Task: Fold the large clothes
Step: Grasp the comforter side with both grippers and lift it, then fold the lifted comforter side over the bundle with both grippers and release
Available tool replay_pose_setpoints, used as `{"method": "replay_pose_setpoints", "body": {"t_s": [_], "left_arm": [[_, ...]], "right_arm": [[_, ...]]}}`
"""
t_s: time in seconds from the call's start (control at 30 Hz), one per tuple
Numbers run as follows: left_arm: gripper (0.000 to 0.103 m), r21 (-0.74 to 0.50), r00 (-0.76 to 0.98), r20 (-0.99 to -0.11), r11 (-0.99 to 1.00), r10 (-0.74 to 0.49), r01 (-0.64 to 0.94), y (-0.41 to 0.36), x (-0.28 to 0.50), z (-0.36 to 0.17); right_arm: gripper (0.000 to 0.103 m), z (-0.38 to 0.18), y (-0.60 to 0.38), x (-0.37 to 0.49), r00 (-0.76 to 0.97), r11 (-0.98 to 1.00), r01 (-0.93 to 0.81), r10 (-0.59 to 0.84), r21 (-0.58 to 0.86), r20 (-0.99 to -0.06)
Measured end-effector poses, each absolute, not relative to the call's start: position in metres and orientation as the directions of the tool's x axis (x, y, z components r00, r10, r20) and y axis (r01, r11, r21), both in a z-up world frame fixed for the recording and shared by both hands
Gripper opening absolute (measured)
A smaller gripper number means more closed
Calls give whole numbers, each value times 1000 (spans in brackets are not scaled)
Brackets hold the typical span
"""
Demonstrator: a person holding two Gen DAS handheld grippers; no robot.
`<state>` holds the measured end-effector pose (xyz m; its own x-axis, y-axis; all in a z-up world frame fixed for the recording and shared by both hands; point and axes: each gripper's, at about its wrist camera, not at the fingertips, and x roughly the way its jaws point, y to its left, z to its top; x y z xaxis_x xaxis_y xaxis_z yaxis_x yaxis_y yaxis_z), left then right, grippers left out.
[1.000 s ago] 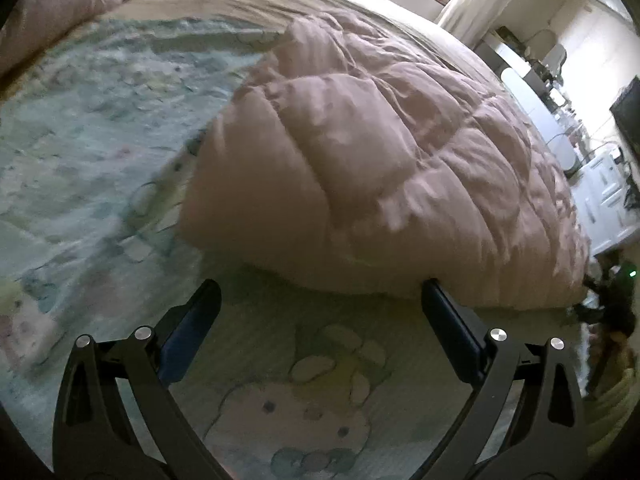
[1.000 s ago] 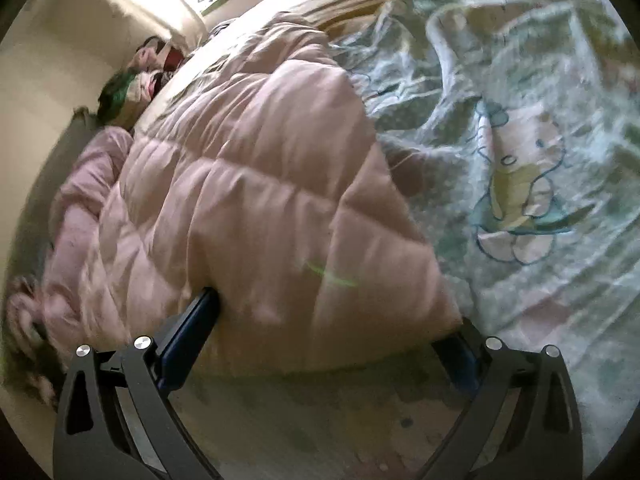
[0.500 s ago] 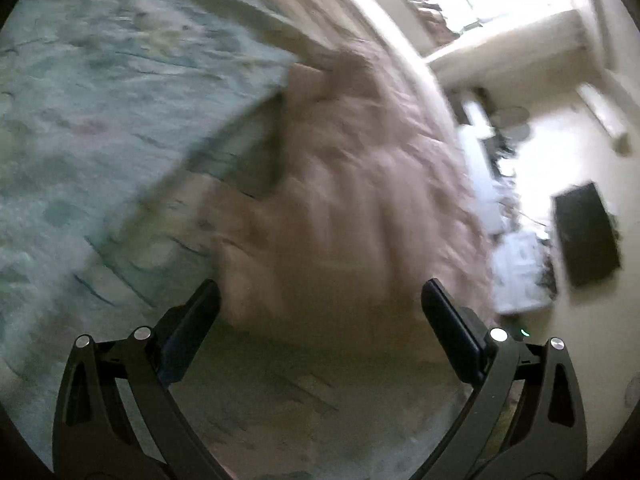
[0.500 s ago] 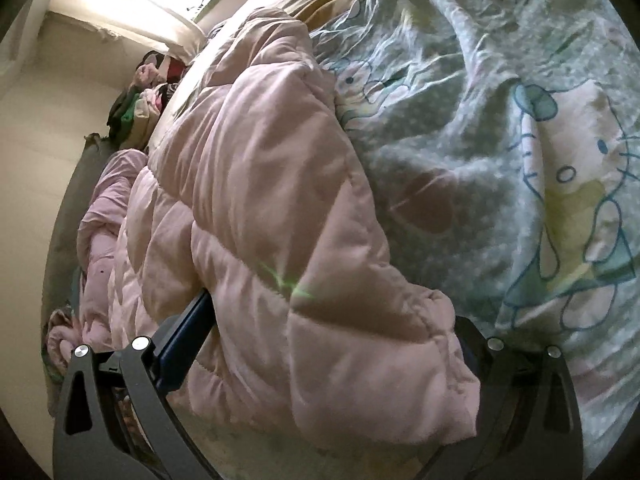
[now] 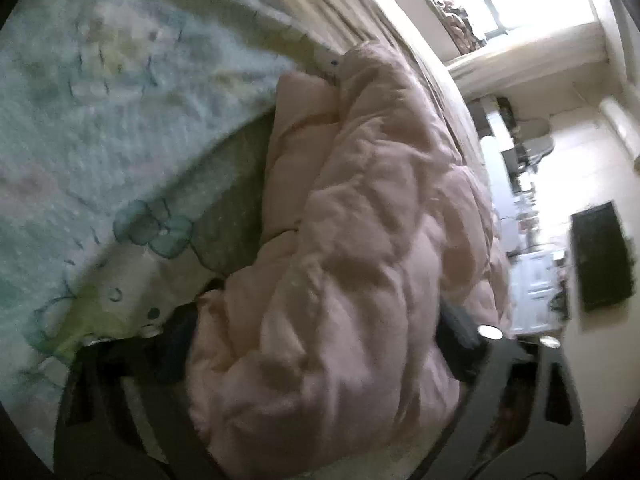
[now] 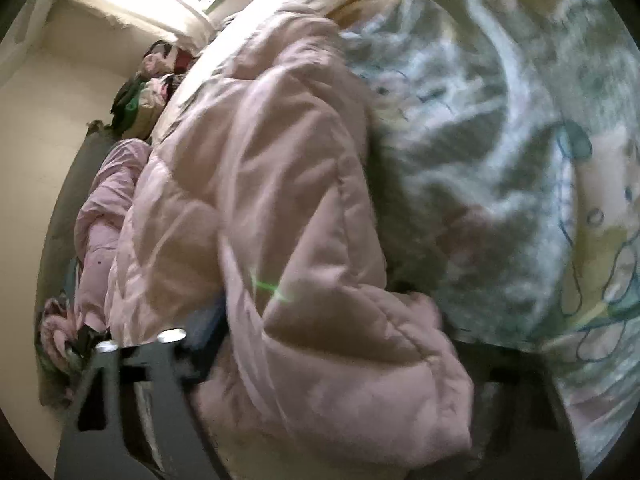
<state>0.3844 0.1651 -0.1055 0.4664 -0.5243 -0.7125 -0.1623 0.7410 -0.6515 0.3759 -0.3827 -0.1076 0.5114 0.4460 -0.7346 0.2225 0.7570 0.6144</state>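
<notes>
A puffy pink quilted jacket (image 5: 360,220) lies bunched on a pale green cartoon-print bedspread (image 5: 100,120). In the left wrist view one thick end of it fills the gap of my left gripper (image 5: 320,340). Its jaws are closing, and both dark fingers (image 5: 176,340) are half buried in the padding. In the right wrist view the other end of the jacket (image 6: 260,160) bulges between the fingers (image 6: 208,332) of my right gripper (image 6: 340,344). Those jaws are closing too, and the cloth spills over them. The bedspread (image 6: 520,140) lies to the right.
A beige sheet edge and a bright window lie beyond the jacket. A dark screen (image 5: 600,256) hangs on the wall above white furniture (image 5: 532,288). Another pink cloth (image 6: 104,208) and a pile of clothes (image 6: 148,88) lie by the bed's far left side.
Both grippers have pushed forward onto the jacket's near edge and their jaws have narrowed around it. The left view has rolled and swung toward the window.
</notes>
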Motion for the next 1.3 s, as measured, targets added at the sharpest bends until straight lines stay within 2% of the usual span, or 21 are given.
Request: {"method": "replay_pose_setpoints", "body": {"t_s": [0.07,0.17,0.27,0.4,0.57,0.77,1.3], "left_arm": [[53,-584,490,-735,805,-468,-107,154,381,-83],[41,-519,519,-745,853,-419,-58,143,379,-56],[36,-446,556,-747,895,-365,-12,128,374,-31],[34,-360,601,-734,931,-317,52,112,359,-3],[33,-308,637,-710,946,-300,102,100,336,19],[32,-298,661,-687,947,-301,121,98,309,28],[32,-254,708,-650,957,-278,142,103,197,21]], "right_arm": [[48,-88,-372,376,525,804,189,403,564,-750],[39,-62,-354,373,551,860,143,341,489,-761],[35,-29,-332,366,604,917,78,270,392,-750],[28,5,-304,351,669,961,-5,208,275,-714],[26,36,-273,318,740,982,-95,180,165,-647],[25,53,-259,280,779,977,-164,213,136,-590],[25,36,-266,192,759,966,-176,255,187,-599]]}}
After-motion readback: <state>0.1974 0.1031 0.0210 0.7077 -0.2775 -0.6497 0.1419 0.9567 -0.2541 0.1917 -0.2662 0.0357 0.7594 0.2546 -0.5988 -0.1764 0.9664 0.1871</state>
